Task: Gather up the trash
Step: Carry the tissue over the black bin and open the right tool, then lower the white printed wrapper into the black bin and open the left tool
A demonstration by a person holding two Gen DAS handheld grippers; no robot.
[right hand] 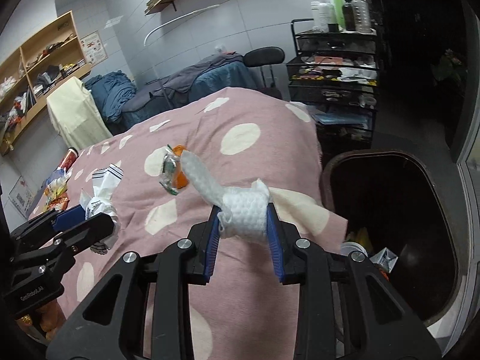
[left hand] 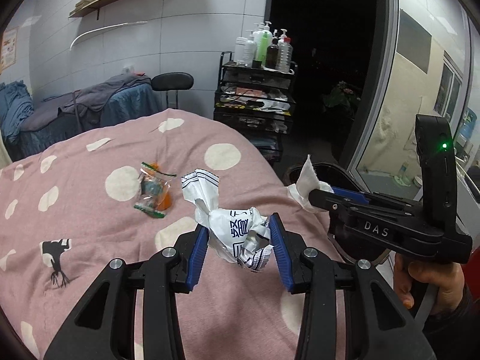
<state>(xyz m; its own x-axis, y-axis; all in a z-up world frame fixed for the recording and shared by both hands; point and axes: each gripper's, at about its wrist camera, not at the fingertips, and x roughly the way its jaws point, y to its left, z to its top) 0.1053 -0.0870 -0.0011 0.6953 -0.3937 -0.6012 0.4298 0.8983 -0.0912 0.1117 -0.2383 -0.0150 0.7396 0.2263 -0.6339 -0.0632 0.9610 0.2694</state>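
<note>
Right gripper (right hand: pixel 243 220) has its jaws clamped on a white tissue (right hand: pixel 244 207) above the pink bedspread (right hand: pixel 270 114); dark bin (right hand: pixel 390 225) right, left gripper (right hand: pixel 87 225) pinching a wrapper (right hand: pixel 100 198).

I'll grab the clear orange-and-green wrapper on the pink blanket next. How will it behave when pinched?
The clear wrapper looks like thin crinkled film, so it will probably crumple flat rather than hold shape. It seems very light and may slide on the blanket if nudged. The glossy surface could slip between gripper pads, so pinching a fold seems safer.
</note>
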